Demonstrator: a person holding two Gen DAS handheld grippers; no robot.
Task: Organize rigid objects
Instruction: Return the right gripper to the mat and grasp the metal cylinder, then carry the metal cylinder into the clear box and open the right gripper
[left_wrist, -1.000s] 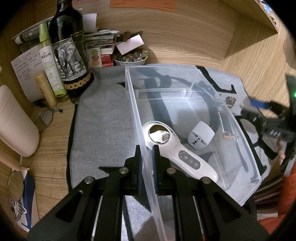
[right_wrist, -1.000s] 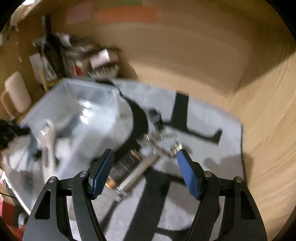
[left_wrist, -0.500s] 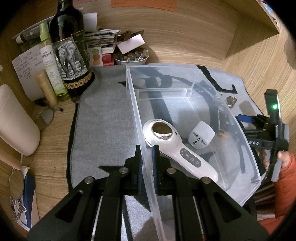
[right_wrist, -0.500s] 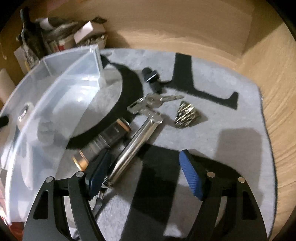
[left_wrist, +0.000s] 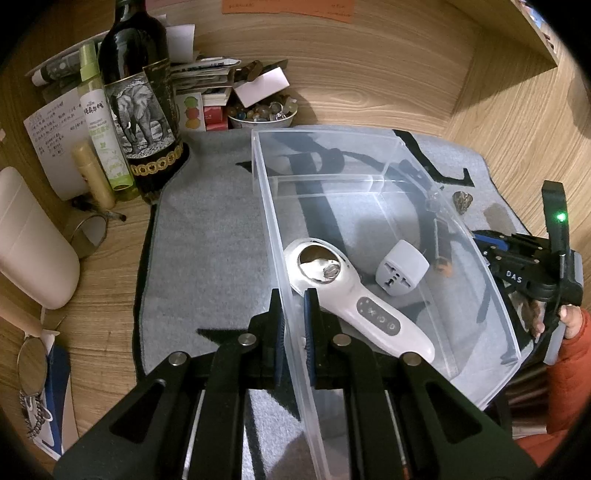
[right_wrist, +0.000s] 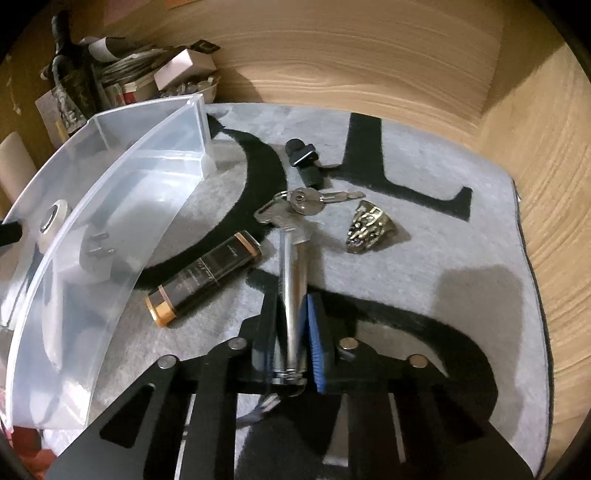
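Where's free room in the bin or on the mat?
Free: the clear bin's far half beyond the white adapter; grey mat between bin and wine bottle. Crowded: mat by the keys, lighter, ring; right claw grips the metal tube.

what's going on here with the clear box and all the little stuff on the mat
A person is sorting small hard items into a clear plastic bin with two handheld grippers. The left gripper is clamped on the bin's near wall. The right gripper has shut on a chrome metal cylinder lying on the grey mat. A white handheld device and a white plug adapter are already inside.
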